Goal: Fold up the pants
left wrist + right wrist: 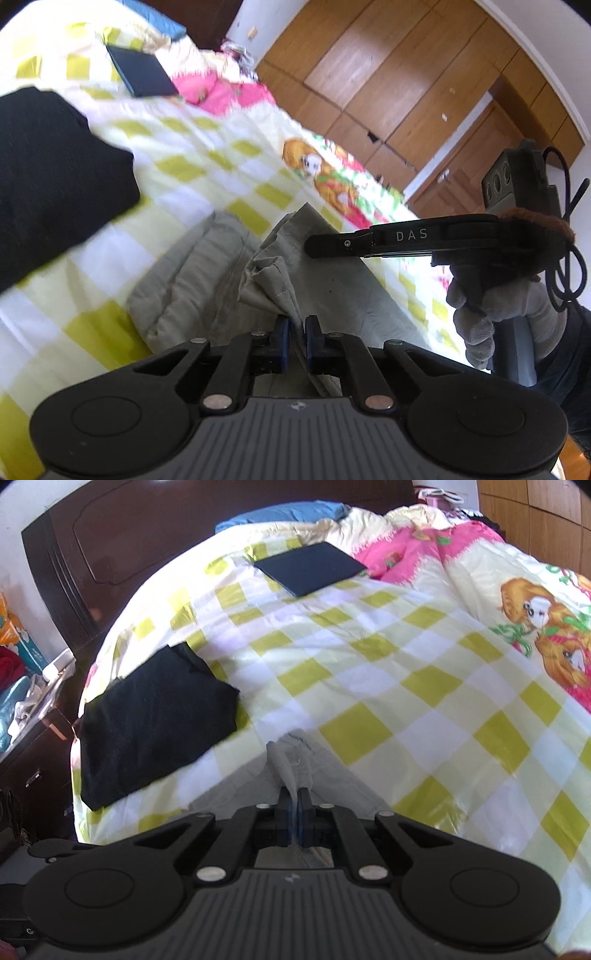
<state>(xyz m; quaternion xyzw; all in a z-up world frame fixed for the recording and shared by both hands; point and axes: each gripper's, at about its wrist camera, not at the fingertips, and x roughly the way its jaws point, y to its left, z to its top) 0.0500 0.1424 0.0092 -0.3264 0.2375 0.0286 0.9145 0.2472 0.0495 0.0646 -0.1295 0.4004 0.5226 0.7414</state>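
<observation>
1. Two grippers have each pinched an edge of the grey pants (207, 273) on a checked quilt (207, 162). The left gripper (297, 332) has its blue pads clamped narrow on a bunched fold of the cloth, which rises just ahead of its tips.
2. The right gripper (294, 810) is closed tight on a thin ridge of the same pants (295, 760), the fabric spreading away to both sides below its fingers.
3. Seen from the left wrist, the right tool reaches in from the right, held by a gloved hand (491, 306).
4. Beyond and to the left of both grippers lies a folded black garment (155, 720); farther ahead sits a dark flat pad (310, 568).
5. The fold looks barely begun: the pants are gripped but rumpled, and carrying the edge over and smoothing remain.
</observation>
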